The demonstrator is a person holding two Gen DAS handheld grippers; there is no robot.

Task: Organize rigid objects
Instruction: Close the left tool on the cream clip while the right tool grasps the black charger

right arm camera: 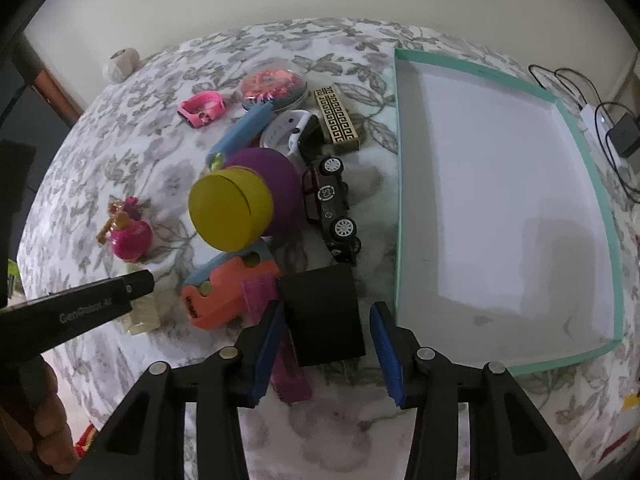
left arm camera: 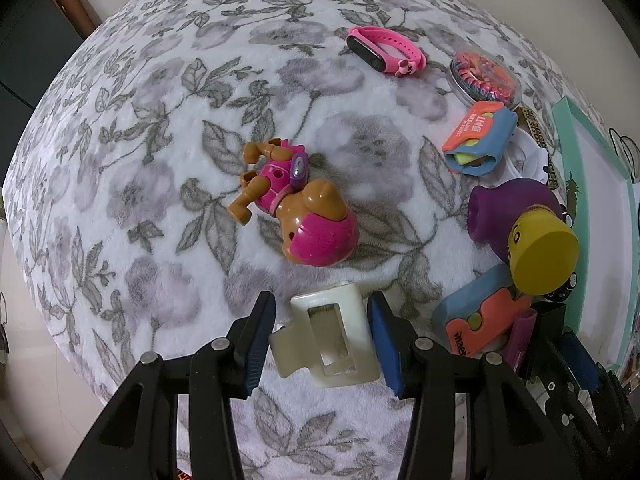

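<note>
My left gripper is wide, with the clip between its pads. My right gripper is wide around the black box, just left of the tray. The bare blanket spreads far left.

A grey-and-white floral blanket is seen under a cream hair claw, a pink-and-brown toy dog and a teal-rimmed white tray.
</note>
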